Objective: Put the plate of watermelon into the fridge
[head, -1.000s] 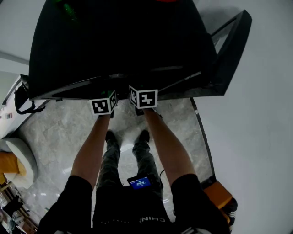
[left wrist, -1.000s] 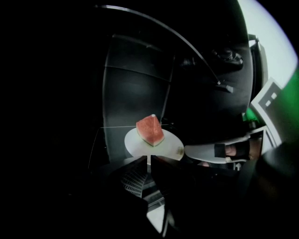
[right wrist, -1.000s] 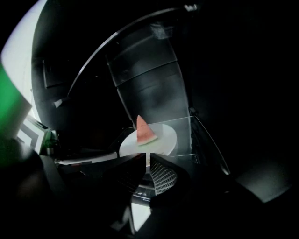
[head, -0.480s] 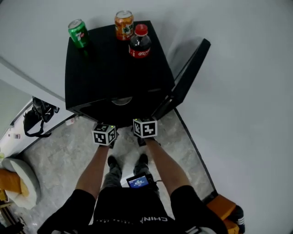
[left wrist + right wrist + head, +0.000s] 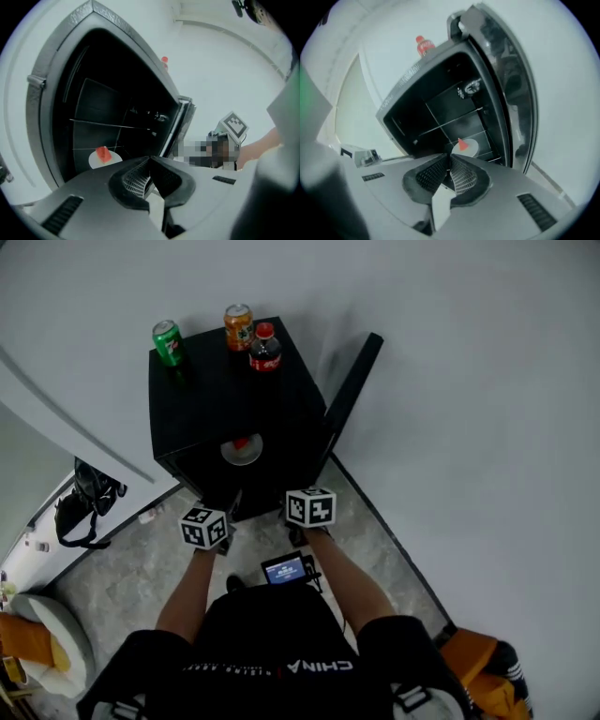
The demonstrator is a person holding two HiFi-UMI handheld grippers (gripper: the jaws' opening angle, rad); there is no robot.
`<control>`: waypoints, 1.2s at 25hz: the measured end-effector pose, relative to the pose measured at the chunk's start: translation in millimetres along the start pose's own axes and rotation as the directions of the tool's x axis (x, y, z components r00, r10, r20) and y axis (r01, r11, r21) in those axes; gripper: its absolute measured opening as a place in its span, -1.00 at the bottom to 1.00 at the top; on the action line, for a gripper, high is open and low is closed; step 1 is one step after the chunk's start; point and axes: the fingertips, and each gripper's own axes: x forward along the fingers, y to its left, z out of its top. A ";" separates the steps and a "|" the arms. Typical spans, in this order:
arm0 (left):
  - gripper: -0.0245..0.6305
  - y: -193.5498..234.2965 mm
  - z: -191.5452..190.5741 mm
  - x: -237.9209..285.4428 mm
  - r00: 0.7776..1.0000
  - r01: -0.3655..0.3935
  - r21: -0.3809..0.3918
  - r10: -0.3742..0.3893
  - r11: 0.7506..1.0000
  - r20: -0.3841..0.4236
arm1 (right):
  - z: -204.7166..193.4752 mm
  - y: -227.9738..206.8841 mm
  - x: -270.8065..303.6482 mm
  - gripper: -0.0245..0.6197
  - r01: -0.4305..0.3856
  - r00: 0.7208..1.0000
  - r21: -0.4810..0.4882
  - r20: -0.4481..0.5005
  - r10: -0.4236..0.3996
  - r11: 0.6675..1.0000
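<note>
in fridge (image 5: 216, 399), watermelon plate (image 5: 107, 160); left claw (image 5: 150, 160), right claw (image 5: 450, 158) closed; head view adds cans (image 5: 169, 341)

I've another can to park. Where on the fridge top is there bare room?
The front half of the fridge top is bare. The green can, orange can and cola bottle crowd its back edge.

Black short-sleeved shirt (image 5: 272, 667), grey left hand-held gripper (image 5: 150, 157), grey right hand-held gripper (image 5: 449, 155), black-and-white marker cubes (image 5: 203, 527) (image 5: 310, 507)
</note>
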 end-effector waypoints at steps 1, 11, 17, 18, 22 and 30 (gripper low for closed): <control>-0.88 -1.3 0.3 -3.1 1.000 0.009 -0.008 -0.009 1.000 0.010 | 0.6 2.7 -2.4 -0.83 -0.009 1.000 0.004 0.007 0.009 1.000; -0.88 -18.6 11.1 -2.8 0.996 0.071 -0.007 -0.071 0.997 0.048 | 9.1 16.8 -1.3 -0.83 -0.076 0.997 -0.001 0.011 0.076 0.997; -0.88 -34.4 -8.0 -4.5 0.996 0.069 -0.052 -0.066 0.996 0.053 | -15.9 0.2 -17.0 -0.83 -0.100 0.994 0.005 -0.044 0.100 0.995; -0.89 -38.9 -11.7 -5.3 0.996 0.071 -0.059 -0.069 0.996 0.051 | -19.2 -3.4 -20.7 -0.83 -0.106 0.993 0.007 -0.054 0.106 0.994; -0.88 -57.1 -30.8 -13.4 0.998 0.053 -0.092 -0.049 0.994 0.042 | -35.4 -11.1 -34.2 -0.83 -0.156 0.983 0.023 -0.092 0.158 0.987; -0.88 -75.7 -86.5 -44.2 0.999 0.001 -0.121 -0.005 0.993 -0.039 | -83.5 -16.6 -53.9 -0.83 -0.164 0.974 0.051 -0.149 0.170 0.985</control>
